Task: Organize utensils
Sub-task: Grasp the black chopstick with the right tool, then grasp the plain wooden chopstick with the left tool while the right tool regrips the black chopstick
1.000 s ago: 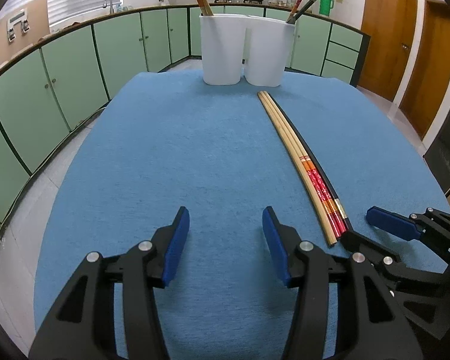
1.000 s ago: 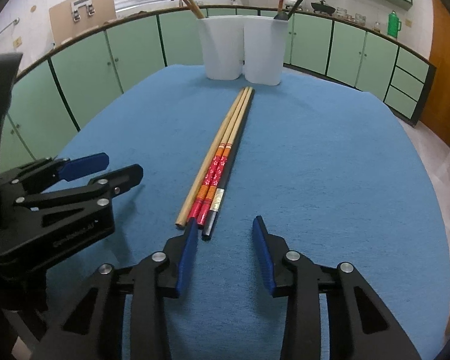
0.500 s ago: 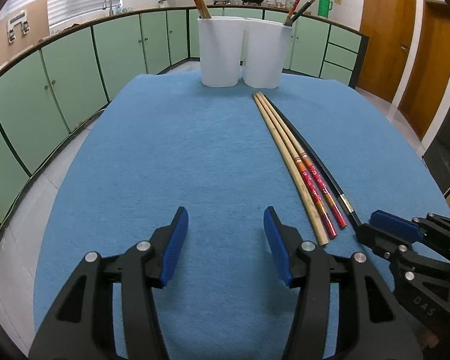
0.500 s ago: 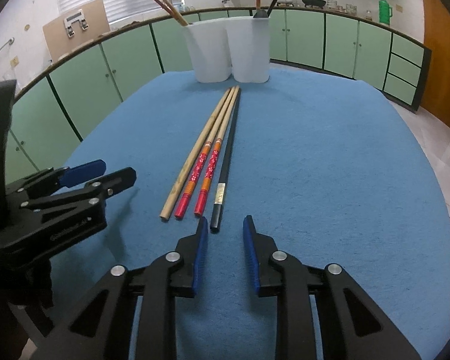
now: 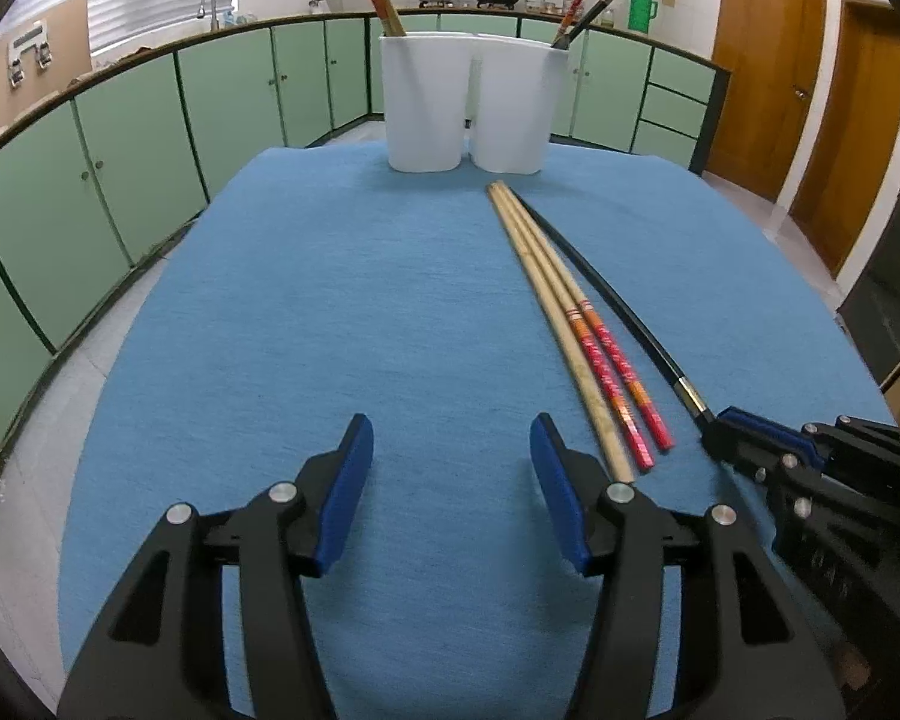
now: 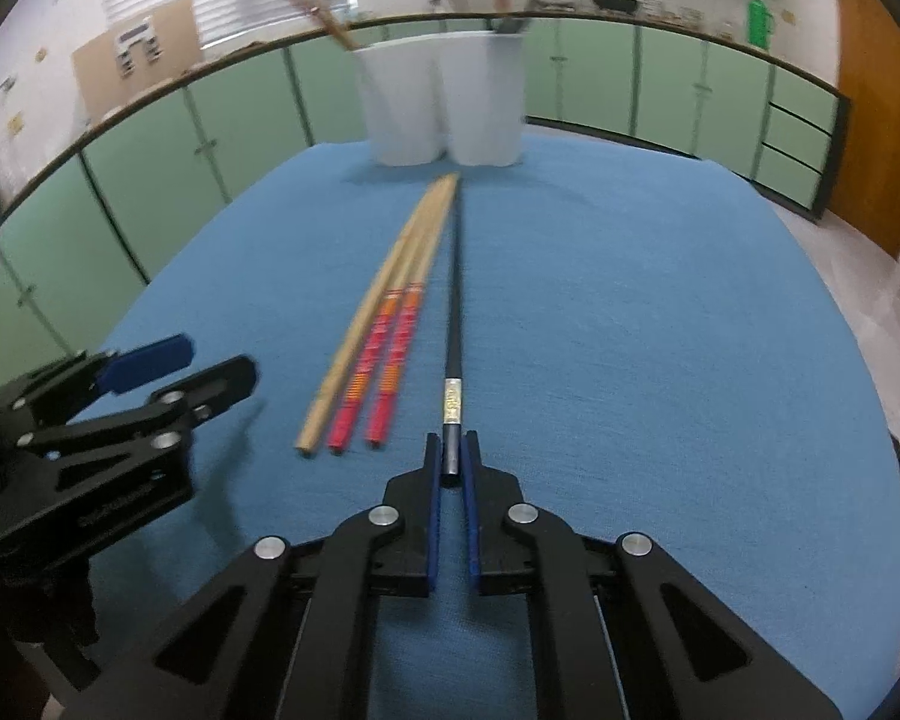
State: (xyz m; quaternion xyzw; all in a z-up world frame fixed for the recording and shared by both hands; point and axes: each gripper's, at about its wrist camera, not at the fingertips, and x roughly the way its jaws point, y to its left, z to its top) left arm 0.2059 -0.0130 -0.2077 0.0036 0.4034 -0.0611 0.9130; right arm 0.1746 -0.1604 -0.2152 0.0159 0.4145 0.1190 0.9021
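Chopsticks on the blue cloth (image 5: pixel 342 312) before two white holders (image 5: pixel 468 102). Right gripper (image 6: pixel 450 462) clenched on the near end of the black chopstick (image 6: pixel 455 300), just beside one plain chopstick (image 5: pixel 561 330) and two red-handled chopsticks (image 6: pixel 390 360). Left gripper (image 5: pixel 450 480) gapes over bare cloth, grasping nothing.
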